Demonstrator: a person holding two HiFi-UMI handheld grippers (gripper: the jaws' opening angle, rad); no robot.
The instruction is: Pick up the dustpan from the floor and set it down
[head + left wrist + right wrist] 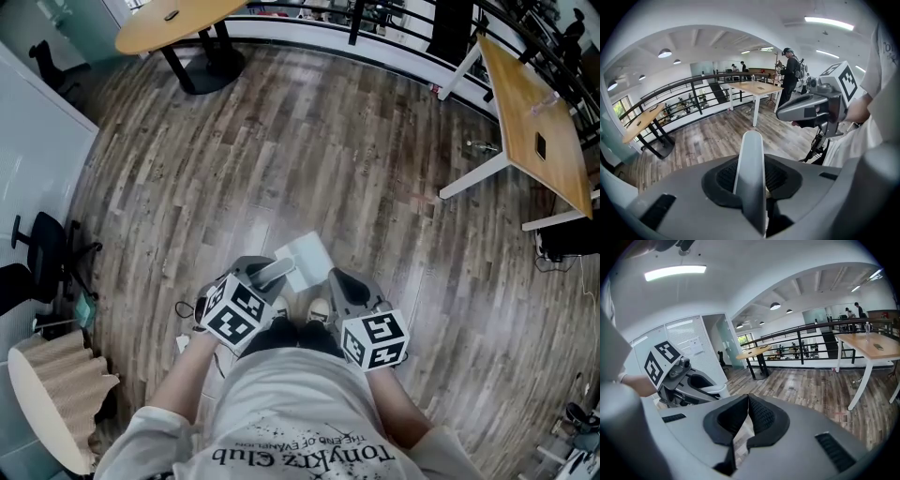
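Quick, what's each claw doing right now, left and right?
Left claw: closed on the light grey plastic dustpan, by its handle.
Right claw: closed, nothing in it.

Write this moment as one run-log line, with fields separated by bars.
left tongs: shut on dustpan handle | dustpan: held above wooden floor | right tongs: shut, empty

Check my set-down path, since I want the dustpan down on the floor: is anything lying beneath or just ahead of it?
Nothing visible does. The dustpan, handle clamped in the left gripper, hangs over wooden floor that is bare ahead of it; the person's shoes are just behind it.
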